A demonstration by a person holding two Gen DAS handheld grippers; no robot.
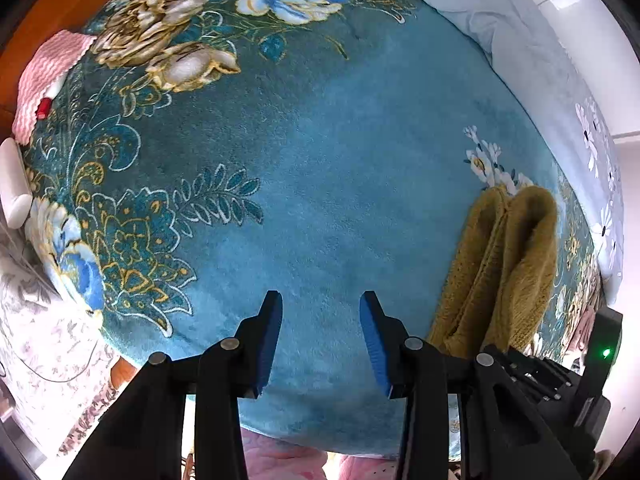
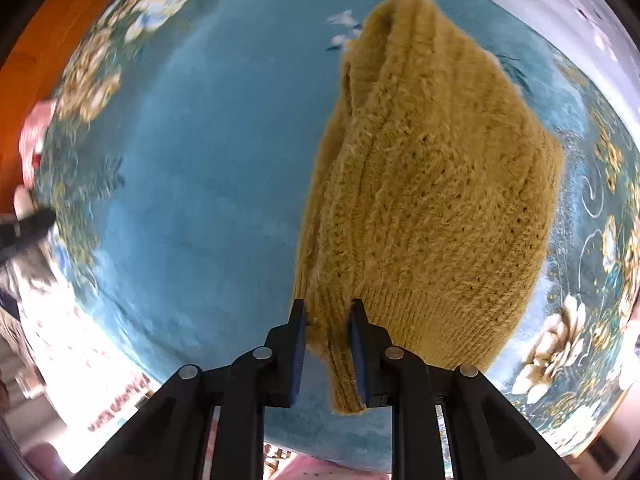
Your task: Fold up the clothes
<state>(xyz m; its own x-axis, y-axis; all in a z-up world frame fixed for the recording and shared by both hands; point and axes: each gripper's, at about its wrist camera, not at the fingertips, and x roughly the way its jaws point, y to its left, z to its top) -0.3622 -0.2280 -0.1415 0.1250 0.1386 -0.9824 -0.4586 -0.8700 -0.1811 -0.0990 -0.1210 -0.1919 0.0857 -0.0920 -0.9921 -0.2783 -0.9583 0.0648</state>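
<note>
A mustard-yellow knitted sweater (image 2: pixel 432 184) hangs bunched from my right gripper (image 2: pixel 328 320), which is shut on its ribbed hem, above the teal floral blanket (image 2: pixel 208 152). In the left wrist view the same sweater (image 1: pixel 504 264) hangs at the right, above the blanket (image 1: pixel 320 168). My left gripper (image 1: pixel 320 312) is open and empty, over plain teal fabric to the left of the sweater. The black body of the right gripper (image 1: pixel 600 356) shows at the right edge with a green light.
A pink knitted cloth (image 1: pixel 48 80) lies at the blanket's far left edge by the wooden frame (image 1: pixel 36 20). A pale blue floral quilt (image 1: pixel 540 72) is bunched along the right. A white object (image 1: pixel 14 184) sits at the left edge.
</note>
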